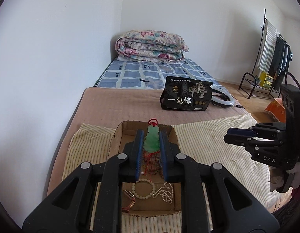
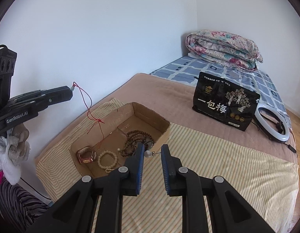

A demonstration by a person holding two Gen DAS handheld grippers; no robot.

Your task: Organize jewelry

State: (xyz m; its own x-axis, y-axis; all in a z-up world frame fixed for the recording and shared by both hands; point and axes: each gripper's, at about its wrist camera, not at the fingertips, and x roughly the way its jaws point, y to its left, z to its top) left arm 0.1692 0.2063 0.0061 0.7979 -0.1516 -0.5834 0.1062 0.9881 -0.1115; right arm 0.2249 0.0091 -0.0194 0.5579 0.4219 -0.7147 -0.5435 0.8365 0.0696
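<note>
My left gripper (image 1: 151,137) is shut on a green jade pendant (image 1: 152,140) and holds it above the cardboard box (image 1: 115,136); its red cord (image 2: 89,106) hangs down into the box. The box (image 2: 150,116) holds a dark bead necklace (image 2: 136,137), a cream bead bracelet (image 2: 107,158), a red watch (image 2: 85,155) and a pearl strand (image 1: 165,192). My right gripper (image 2: 152,151) is open, just right of the box, with a small pearl earring (image 2: 149,153) lying between its fingers on the striped cloth (image 2: 218,165).
A black snack bag (image 2: 225,106) stands on the bed behind the box, with a ring light (image 2: 272,124) beside it. A folded floral quilt (image 1: 151,45) lies at the far end. A clothes rack (image 1: 270,58) stands at the right.
</note>
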